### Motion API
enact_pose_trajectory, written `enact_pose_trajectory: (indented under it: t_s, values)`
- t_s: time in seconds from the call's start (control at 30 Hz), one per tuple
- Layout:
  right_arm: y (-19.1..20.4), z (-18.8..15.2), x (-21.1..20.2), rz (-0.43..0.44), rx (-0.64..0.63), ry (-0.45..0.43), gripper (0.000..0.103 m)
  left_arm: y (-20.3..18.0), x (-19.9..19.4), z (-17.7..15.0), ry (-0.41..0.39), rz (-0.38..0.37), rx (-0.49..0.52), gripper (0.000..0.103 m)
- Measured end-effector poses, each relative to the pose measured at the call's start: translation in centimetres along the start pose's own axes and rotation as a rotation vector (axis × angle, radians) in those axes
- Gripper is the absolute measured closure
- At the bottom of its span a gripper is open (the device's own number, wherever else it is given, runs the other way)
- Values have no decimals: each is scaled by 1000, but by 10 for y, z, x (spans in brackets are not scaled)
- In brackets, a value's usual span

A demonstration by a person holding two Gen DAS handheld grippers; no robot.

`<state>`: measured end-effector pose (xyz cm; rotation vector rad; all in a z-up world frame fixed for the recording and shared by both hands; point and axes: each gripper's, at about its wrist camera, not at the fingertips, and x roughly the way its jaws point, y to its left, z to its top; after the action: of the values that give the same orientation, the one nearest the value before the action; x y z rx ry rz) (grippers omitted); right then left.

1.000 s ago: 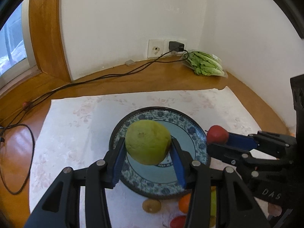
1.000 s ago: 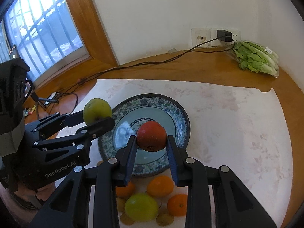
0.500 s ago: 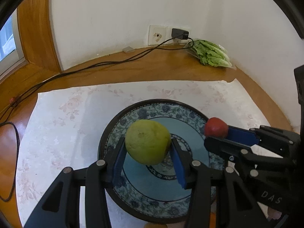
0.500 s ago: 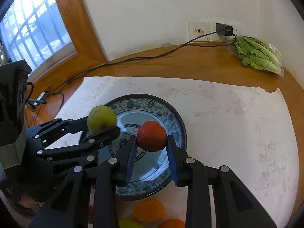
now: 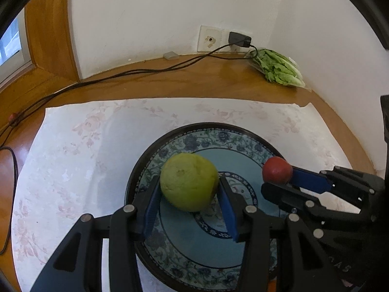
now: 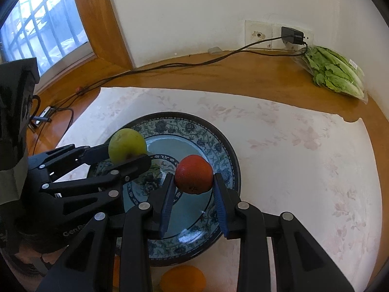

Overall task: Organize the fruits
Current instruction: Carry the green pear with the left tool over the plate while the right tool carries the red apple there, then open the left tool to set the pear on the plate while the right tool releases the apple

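Note:
My left gripper is shut on a large yellow-green fruit, held just above the blue floral plate. My right gripper is shut on a smaller red fruit over the same plate. In the left wrist view the right gripper comes in from the right with the red fruit. In the right wrist view the left gripper enters from the left with the green fruit. The plate's inside is bare.
The plate sits on a pale floral cloth over a wooden table. An orange fruit lies at the plate's near rim. Bagged lettuce rests at the back right by a wall socket with a charger; its cable runs left.
Both grippers have moved forward and down over the plate, each keeping its fruit. The loose fruits near the plate's front rim have slipped almost out of view.

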<state>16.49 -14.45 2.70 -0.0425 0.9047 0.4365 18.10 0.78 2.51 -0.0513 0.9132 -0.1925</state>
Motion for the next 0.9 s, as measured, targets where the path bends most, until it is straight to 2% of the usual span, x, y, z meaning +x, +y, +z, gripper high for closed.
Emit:
enact_pose_trajectory:
  t_s: [0.6,0.7,0.77,0.9]
  values:
    - [-8,1,9,-11,28,-11,70,1,-3,3,-16,-10,1,53]
    - [-9,0,7,-7,33,-12,66,2,-6,3,-17,-16,-5,52]
    - [-9,0,4,-9,31,-22,61,3,-9,3,-22,-15,-9,48]
    - [-9,-1,-5,-11,37,-41,57,4,-20,4,-37,-4,-14,38]
